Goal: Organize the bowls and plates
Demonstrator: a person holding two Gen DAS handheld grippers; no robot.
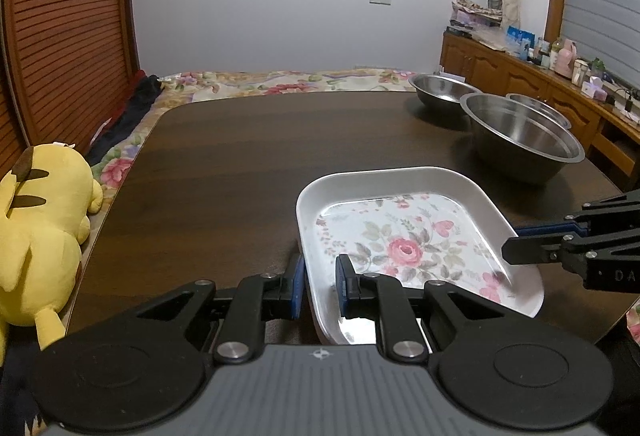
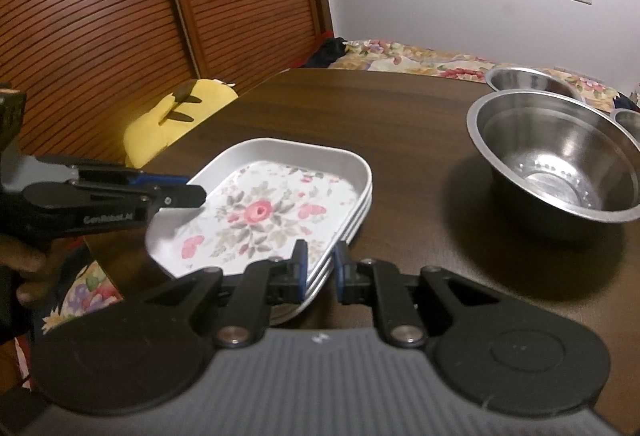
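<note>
Both claws grip the floral plate stack (image 2: pixel 280 211): left claw (image 1: pixel 320 284) closed on its near-left rim, right claw (image 2: pixel 320 268) closed on its near-right rim. Stack rests on the dark counter (image 1: pixel 240 155). Farther right stand three steel bowls (image 1: pixel 524 135).

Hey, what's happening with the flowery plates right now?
Left gripper and right gripper both clamp flowery plate stack rims. Steel bowls stand apart. Nothing blocking.

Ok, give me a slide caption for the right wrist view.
Both grippers, right and left, clamp the stacked floral plates on the table beside steel bowls.
</note>
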